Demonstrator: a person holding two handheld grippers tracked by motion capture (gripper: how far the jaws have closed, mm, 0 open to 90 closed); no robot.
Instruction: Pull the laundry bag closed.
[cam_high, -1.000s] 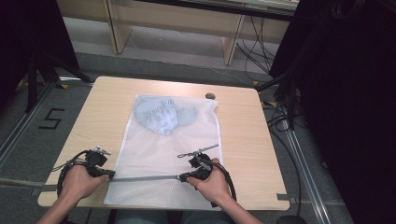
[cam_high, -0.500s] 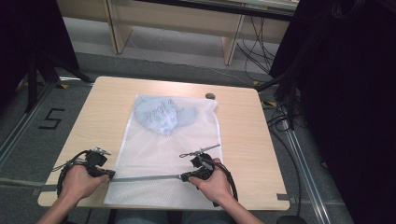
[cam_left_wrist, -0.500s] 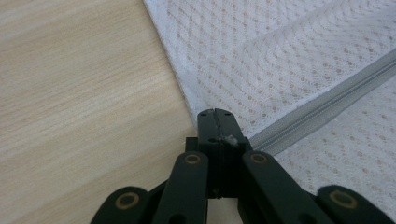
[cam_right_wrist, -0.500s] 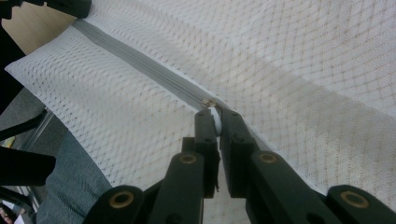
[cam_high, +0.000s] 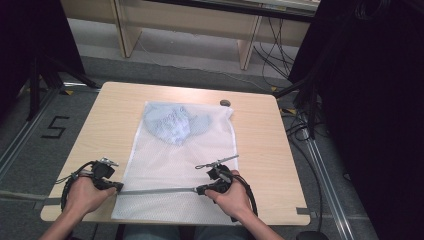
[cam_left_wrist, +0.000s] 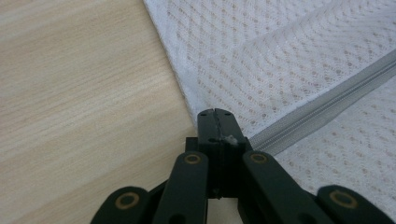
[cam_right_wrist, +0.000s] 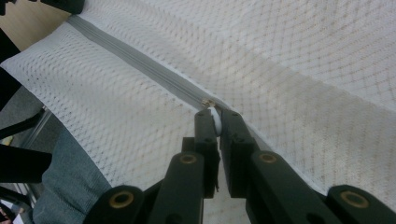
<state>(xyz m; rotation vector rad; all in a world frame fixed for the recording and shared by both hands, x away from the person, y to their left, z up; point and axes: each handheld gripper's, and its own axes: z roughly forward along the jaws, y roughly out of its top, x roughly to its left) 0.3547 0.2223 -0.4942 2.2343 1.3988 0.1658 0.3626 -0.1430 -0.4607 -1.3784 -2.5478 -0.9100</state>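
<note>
- Centrally on the wooden table (cam_high: 100, 117) lies a white mesh laundry bag (cam_high: 170, 165), flat, its near edge reaching the table's front edge; a crumpled pale-blue garment (cam_high: 172, 122) sits inside at the far end.
- Across the bag near the person runs a grey zipper (cam_high: 157, 190), spanning from the left gripper (cam_high: 116, 187) to the right gripper (cam_high: 202, 189).
- Left gripper: jaws clenched together on the bag's corner where the zipper tape ends (a shred of white fabric shows between the pads), as the left gripper view (cam_left_wrist: 215, 122) makes plain.
- Right gripper: jaws nipped on a small white zipper pull (cam_right_wrist: 215, 120), seen in the right gripper view (cam_right_wrist: 215, 119); the zipper behind it appears closed.
- Handling, as a judgement: the mesh is light, limp and stretchy, so it will likely ripple and drag with any pull (hence the anchoring grip at the corner).
- Where to hold: the stitched hem and zipper tape are probably the firmest parts; the pull tab is small and smooth and could slip from the pads if tugged off-axis.
- Pulling along the zipper line, with the bag kept taut, seems safest.
</note>
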